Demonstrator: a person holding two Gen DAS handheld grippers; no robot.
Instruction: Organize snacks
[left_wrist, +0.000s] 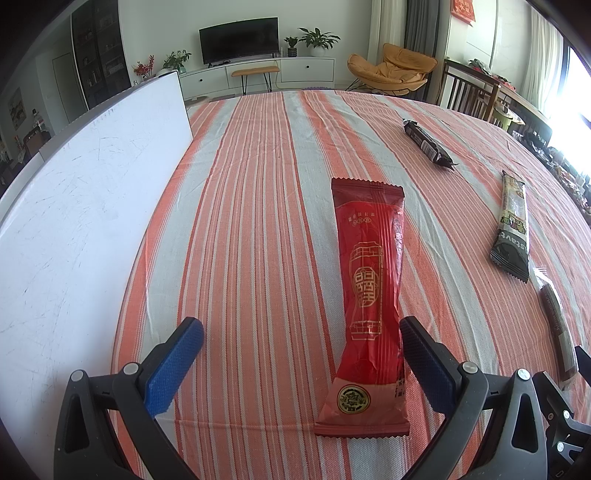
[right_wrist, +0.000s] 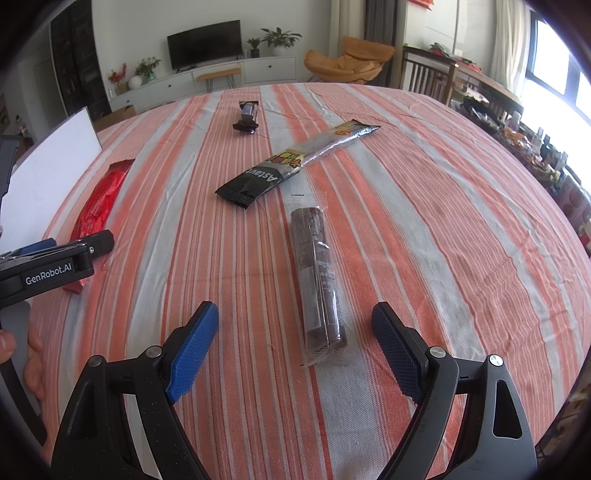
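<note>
A long red snack packet (left_wrist: 369, 295) lies on the striped tablecloth; its near end sits between the fingers of my open left gripper (left_wrist: 301, 332), close to the right finger. It also shows in the right wrist view (right_wrist: 99, 203), with the left gripper (right_wrist: 55, 258) over it. A brown bar in clear wrap (right_wrist: 317, 280) lies lengthwise between the fingers of my open right gripper (right_wrist: 295, 325); it shows at the right edge of the left wrist view (left_wrist: 557, 332). A long black-and-silver packet (right_wrist: 291, 166) (left_wrist: 511, 229) and a small dark bar (right_wrist: 246, 117) (left_wrist: 428, 144) lie farther off.
A white board (left_wrist: 81, 206) lies along the table's left side, also seen in the right wrist view (right_wrist: 51, 162). The striped tablecloth (right_wrist: 443, 221) covers the table. Chairs, a cluttered sideboard, a TV unit and an orange armchair stand beyond the far edge.
</note>
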